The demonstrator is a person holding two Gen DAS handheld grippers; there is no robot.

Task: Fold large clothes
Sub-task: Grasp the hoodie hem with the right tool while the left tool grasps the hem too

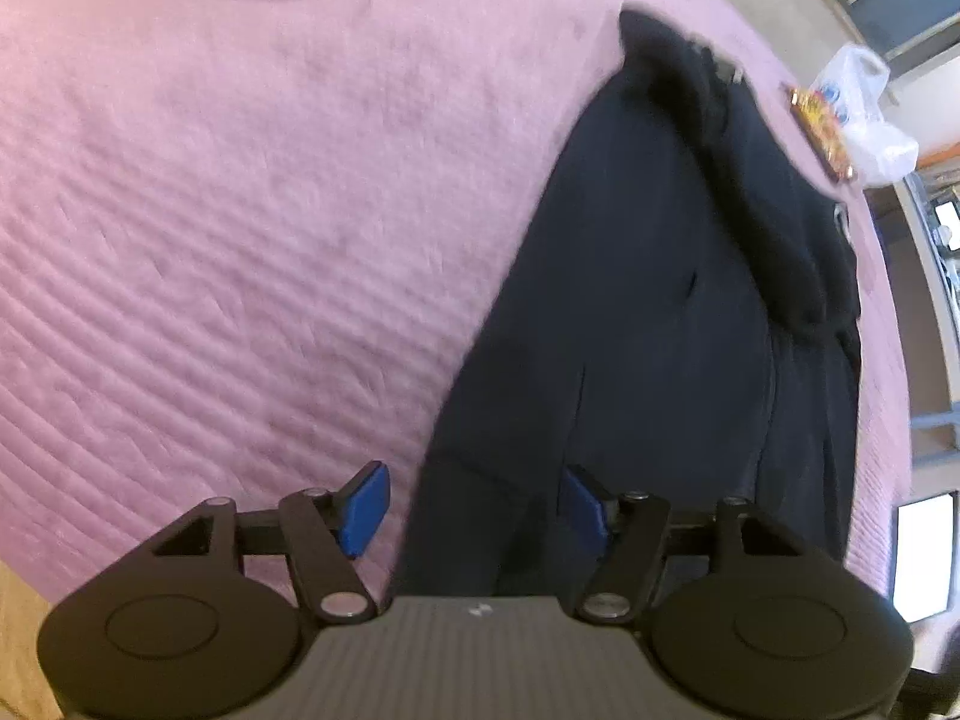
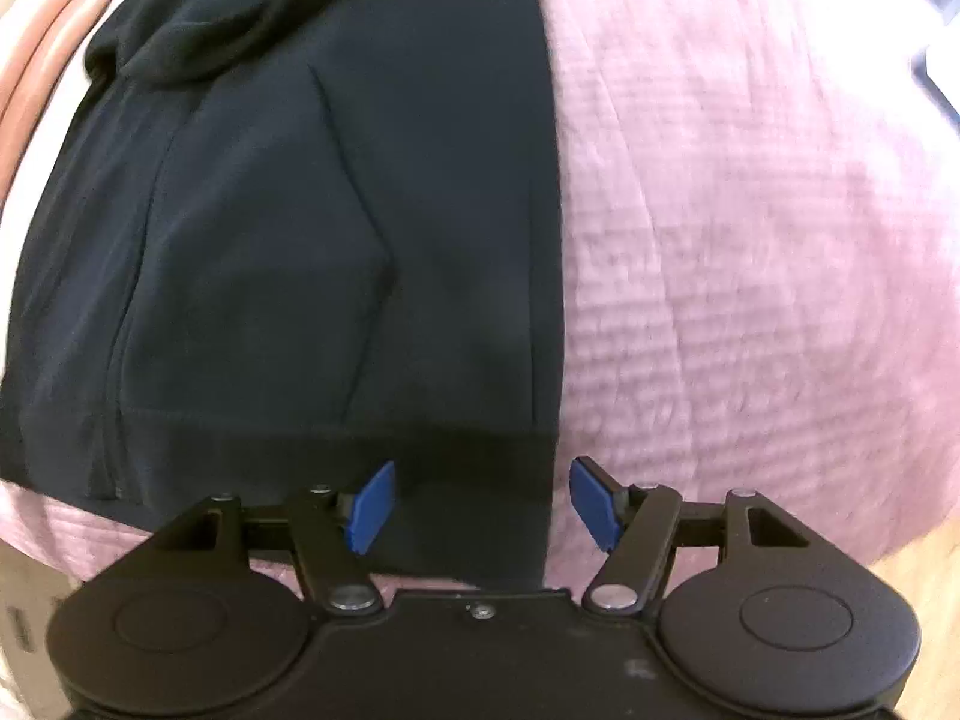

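A large dark navy hooded garment [image 1: 648, 276] lies flat on a pink quilted bedspread [image 1: 240, 228], its hood bunched at the far end. My left gripper [image 1: 474, 507] is open, its blue pads straddling the garment's left edge near the bottom. In the right wrist view the same garment [image 2: 288, 252] fills the left half, with its hem band nearest me. My right gripper [image 2: 483, 504] is open, its pads either side of the garment's right bottom corner, over the bedspread [image 2: 750, 240].
A white plastic bag [image 1: 864, 114] and a colourful flat packet [image 1: 819, 132] lie at the bed's far right edge. Beyond it are furniture and a lit screen [image 1: 921, 558]. Wooden floor [image 2: 924, 570] shows past the bed's near edge.
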